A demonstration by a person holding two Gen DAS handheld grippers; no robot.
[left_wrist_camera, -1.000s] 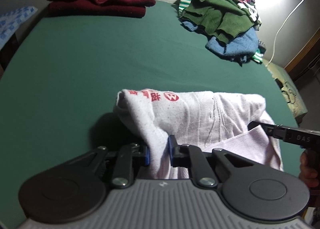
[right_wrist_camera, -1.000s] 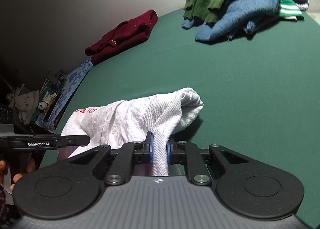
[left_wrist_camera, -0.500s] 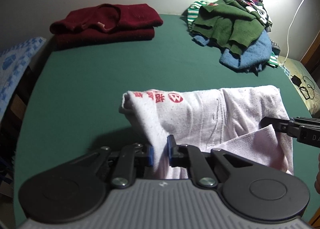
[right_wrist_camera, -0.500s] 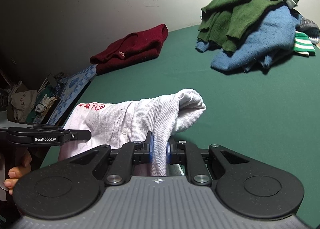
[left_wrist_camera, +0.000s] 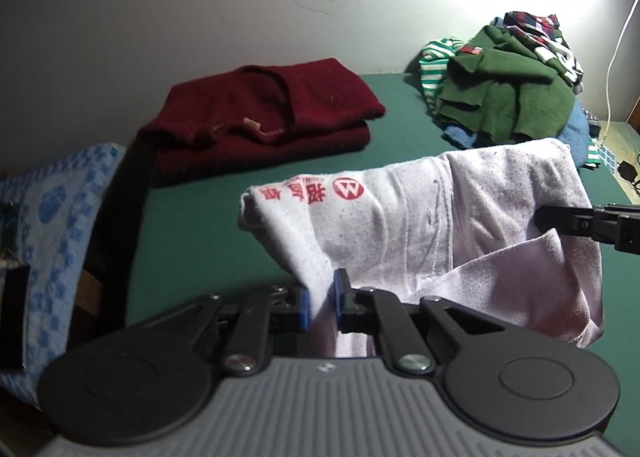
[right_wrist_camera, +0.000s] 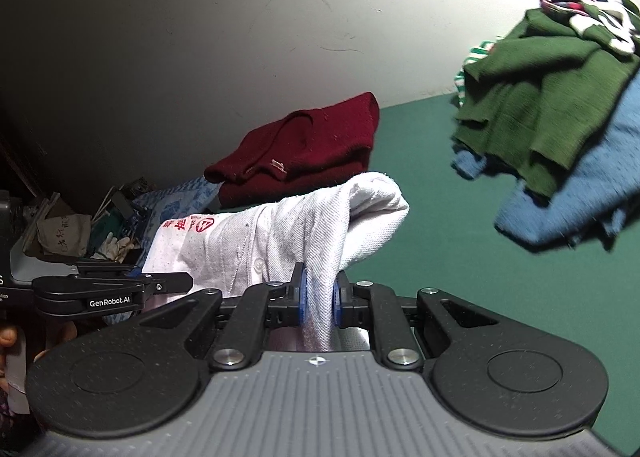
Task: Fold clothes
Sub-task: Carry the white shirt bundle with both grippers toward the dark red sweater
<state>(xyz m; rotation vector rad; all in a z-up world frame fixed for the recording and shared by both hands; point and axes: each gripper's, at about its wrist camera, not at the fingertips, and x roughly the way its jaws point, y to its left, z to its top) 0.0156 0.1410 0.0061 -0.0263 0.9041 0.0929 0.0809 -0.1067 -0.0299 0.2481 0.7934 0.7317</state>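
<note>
White shirt (left_wrist_camera: 424, 225) with red print now higher above the green table (left_wrist_camera: 224, 225) than a second ago, more wall in both views; stretched between two grippers, lower edge hanging free. Left gripper (left_wrist_camera: 322, 299) clamped on one folded end, blue pads tight on cloth. Right gripper (right_wrist_camera: 318, 297) pinched likewise on the other end, angled down toward table. Folded maroon sweater (left_wrist_camera: 264, 117) beyond, at table's far edge. Unsorted heap of green, blue, striped clothes (left_wrist_camera: 516, 97) far right. No containers visible.
</note>
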